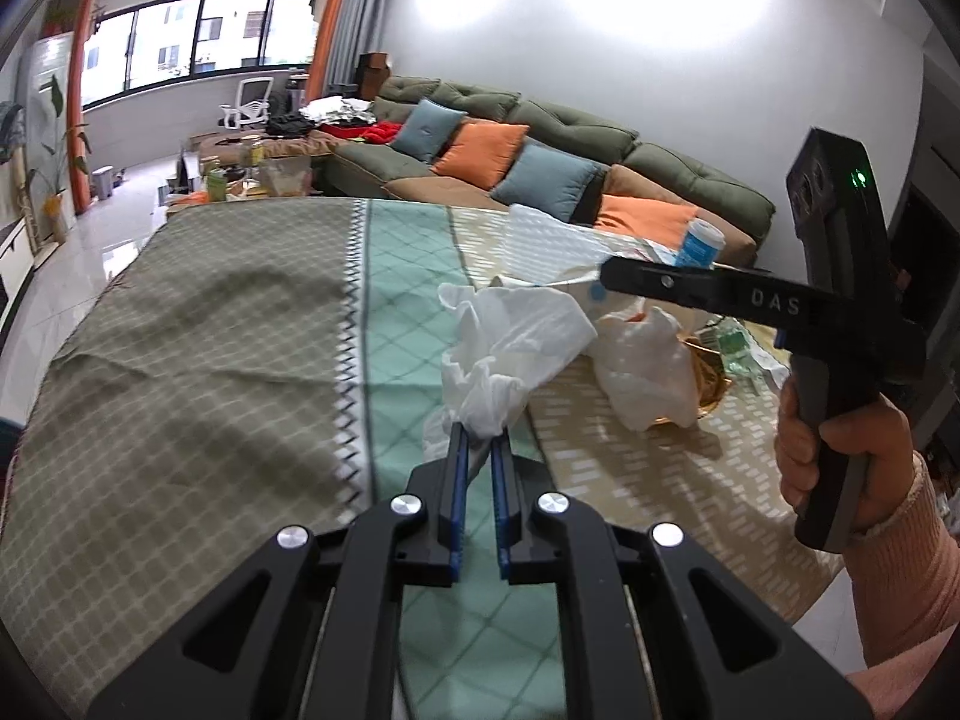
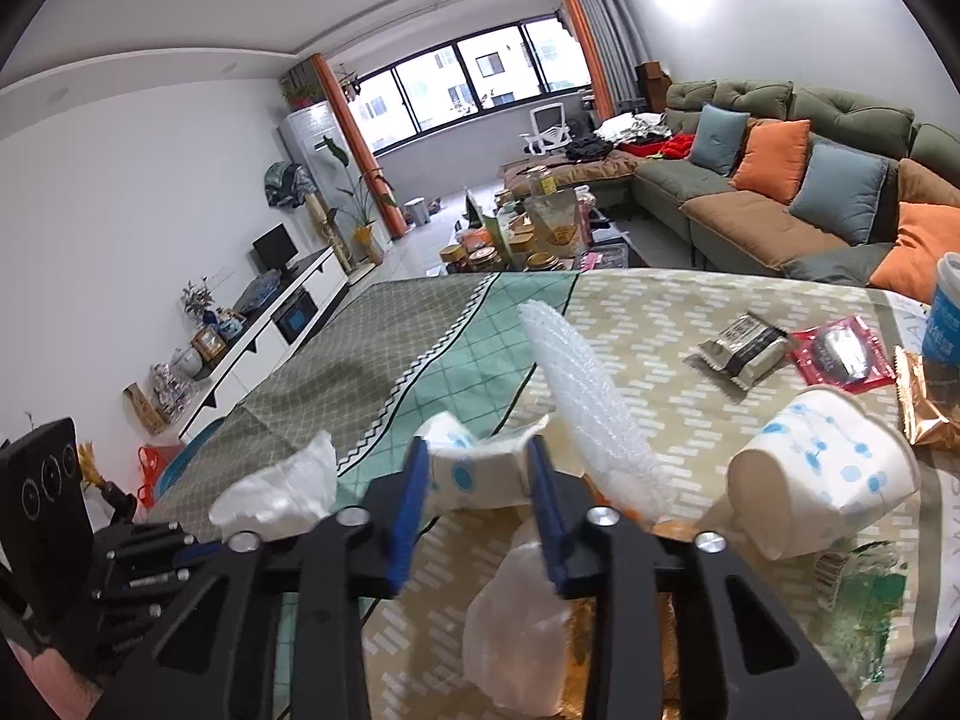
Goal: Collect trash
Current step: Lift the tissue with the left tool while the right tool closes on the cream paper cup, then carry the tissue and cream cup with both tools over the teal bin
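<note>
Right, from where I sit the two cams split the scene: left wrist cam shows the right gripper (image 1: 606, 276) side-on w/ the person's hand (image 1: 840, 450) round its handle, plus a white plastic bag (image 1: 516, 354) bunched up on the patterned tablecloth (image 1: 198, 330); it shows nothing of what sits between the right jaws. Right wrist cam fills that in: a crushed paper cup (image 2: 474, 474) w/ blue dots sits between the blue pads, which press on it from both sides, so the right claw is pinching the cup, jaws narrowed but not fully together. That cam also shows stuff the left cam hides or barely catches: a second paper cup (image 2: 822, 486) lying on its side to the right, a sheet of bubble wrap (image 2: 576, 384) standing up just behind the jaws, a grey-black wrapper (image 2: 744, 348), a red packet (image 2: 840, 357) beside it, and the left gripper body at the lower-left edge. Left gripper (image 1: 480, 438) is pressed nearly together, pinching a gathered end of the white plastic bag; the rest of the bag billows above the fingertips, over the green stripe of the cloth.
</note>
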Demonstrator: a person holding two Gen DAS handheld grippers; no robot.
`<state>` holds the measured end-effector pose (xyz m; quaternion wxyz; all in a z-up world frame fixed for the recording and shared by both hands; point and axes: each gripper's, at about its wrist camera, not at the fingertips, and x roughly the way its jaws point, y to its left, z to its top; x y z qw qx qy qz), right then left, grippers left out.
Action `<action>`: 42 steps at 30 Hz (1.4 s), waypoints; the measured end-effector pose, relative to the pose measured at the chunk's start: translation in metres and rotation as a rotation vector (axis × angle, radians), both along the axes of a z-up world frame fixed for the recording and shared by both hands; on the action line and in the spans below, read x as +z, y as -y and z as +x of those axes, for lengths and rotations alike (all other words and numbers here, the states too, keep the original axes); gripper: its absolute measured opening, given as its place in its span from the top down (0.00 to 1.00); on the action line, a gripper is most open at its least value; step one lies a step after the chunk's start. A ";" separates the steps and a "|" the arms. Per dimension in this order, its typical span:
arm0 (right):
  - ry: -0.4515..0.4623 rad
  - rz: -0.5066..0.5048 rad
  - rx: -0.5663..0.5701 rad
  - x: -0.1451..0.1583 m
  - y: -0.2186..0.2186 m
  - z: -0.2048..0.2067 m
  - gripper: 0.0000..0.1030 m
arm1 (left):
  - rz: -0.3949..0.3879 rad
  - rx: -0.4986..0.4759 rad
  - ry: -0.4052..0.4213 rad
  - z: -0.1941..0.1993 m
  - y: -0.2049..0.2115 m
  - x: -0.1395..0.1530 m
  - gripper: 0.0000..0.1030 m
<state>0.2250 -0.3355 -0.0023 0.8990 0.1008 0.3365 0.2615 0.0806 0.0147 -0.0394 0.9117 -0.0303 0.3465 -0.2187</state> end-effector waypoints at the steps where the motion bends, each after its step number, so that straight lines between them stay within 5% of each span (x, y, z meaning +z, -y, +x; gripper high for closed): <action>1: -0.002 0.004 0.011 0.000 -0.002 -0.001 0.84 | -0.001 0.009 -0.002 -0.001 -0.004 0.000 0.91; 8: 0.001 0.059 0.087 0.006 -0.016 -0.013 0.93 | 0.000 0.055 0.003 -0.009 -0.022 0.001 0.91; 21: 0.062 0.106 0.257 0.029 -0.075 -0.040 0.93 | 0.001 0.165 0.046 -0.033 -0.073 0.016 0.91; 42: 0.102 0.120 0.556 0.047 -0.232 -0.030 0.93 | 0.030 0.484 0.088 -0.058 -0.217 0.038 0.91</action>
